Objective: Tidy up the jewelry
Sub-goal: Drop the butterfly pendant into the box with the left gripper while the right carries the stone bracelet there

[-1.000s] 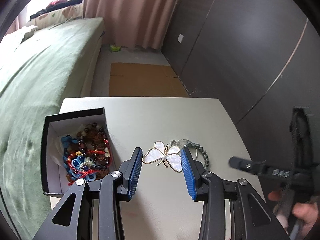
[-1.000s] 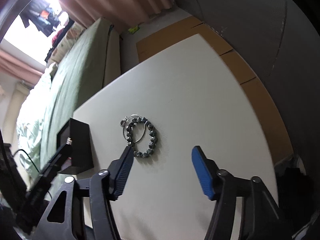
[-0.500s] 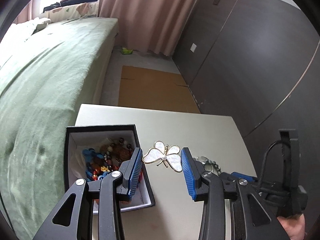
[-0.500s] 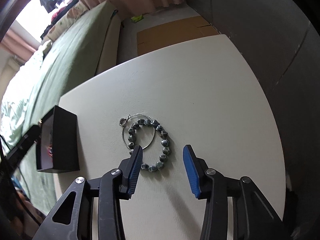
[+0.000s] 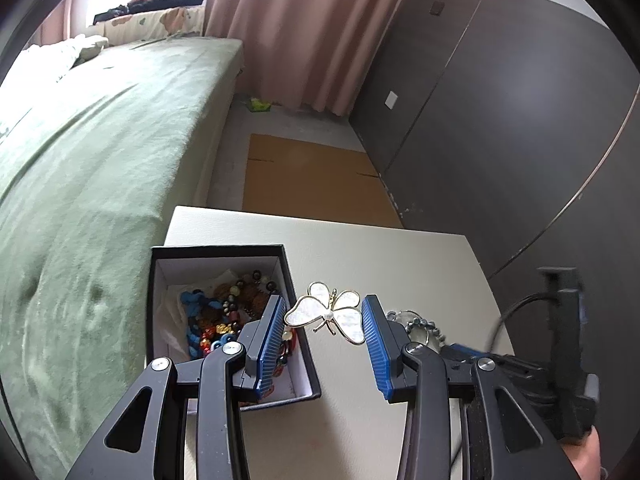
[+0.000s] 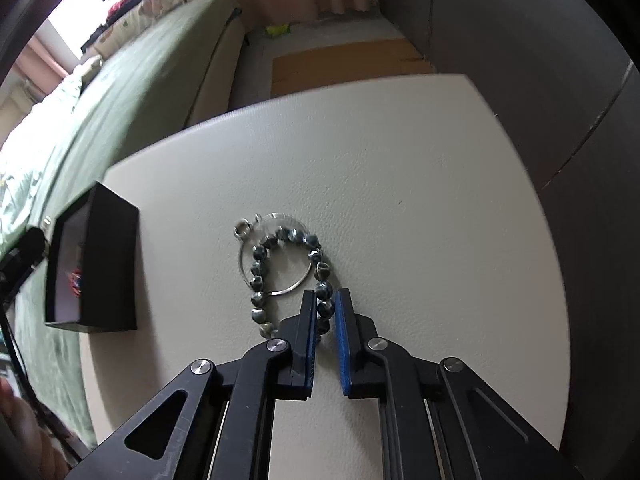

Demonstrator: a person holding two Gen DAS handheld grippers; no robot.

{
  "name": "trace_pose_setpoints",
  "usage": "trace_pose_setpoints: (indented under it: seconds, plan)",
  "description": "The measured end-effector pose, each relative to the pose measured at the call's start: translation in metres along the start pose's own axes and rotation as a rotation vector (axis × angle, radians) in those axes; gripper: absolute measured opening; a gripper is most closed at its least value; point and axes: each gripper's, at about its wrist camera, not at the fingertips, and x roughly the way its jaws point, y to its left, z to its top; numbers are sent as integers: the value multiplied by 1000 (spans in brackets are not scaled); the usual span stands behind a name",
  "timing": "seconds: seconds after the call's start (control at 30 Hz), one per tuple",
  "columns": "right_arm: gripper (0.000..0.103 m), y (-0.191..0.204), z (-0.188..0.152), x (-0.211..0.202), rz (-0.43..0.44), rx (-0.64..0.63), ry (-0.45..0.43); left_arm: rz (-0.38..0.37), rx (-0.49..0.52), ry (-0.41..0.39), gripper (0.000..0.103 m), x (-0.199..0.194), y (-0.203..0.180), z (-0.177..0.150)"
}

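My left gripper is shut on a white and gold butterfly brooch, held in the air just right of the black jewelry box. The box holds several beaded and red-blue knotted pieces. A grey bead bracelet lies on the white table, looped with a thin silver ring. My right gripper points down at the bracelet's near side. Its jaws are closing, and the blue pads pinch one or two beads between them. In the left wrist view the bracelet shows behind the right finger.
The box stands at the table's left edge, beside a green bed. A cardboard sheet lies on the floor beyond the table. A dark wardrobe runs along the right. A hand shows at the lower left.
The left gripper carried the brooch leftwards to the box's edge. The right gripper came down over the bracelet and its jaws closed from wide apart onto the beads.
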Motion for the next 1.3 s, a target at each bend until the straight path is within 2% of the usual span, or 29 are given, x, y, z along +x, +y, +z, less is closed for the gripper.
trace_pose_setpoints:
  seconds: [0.13, 0.23, 0.43, 0.57, 0.87, 0.9, 0.97, 1.0, 1.3]
  plan:
    - [11, -7, -5, -37, 90, 43, -97, 2, -19, -18, 41, -9, 2, -3]
    - [11, -11, -12, -59, 122, 60, -148, 5, -24, -36, 41, -17, 2, -5]
    - [11, -13, -26, -80, 185, 62, -170, 21, -44, -54, 41, -29, 10, -9]
    - [11, -11, -31, -93, 270, 84, -187, 26, -61, -58, 41, -34, 15, -10]
    - [11, 31, -34, -96, 382, 55, -201, 16, -125, -55, 42, -41, 29, -4]
    - [11, 34, -33, -95, 386, 52, -203, 14, -138, -49, 43, -40, 32, -4]
    - [11, 38, -31, -93, 400, 50, -208, 6, -165, -35, 60, -38, 38, -3]
    - [11, 40, -31, -93, 406, 49, -210, 3, -178, -33, 63, -38, 41, -2]
    - [11, 69, -23, -91, 503, 23, -241, -3, -229, -76, 72, -52, 60, 8]
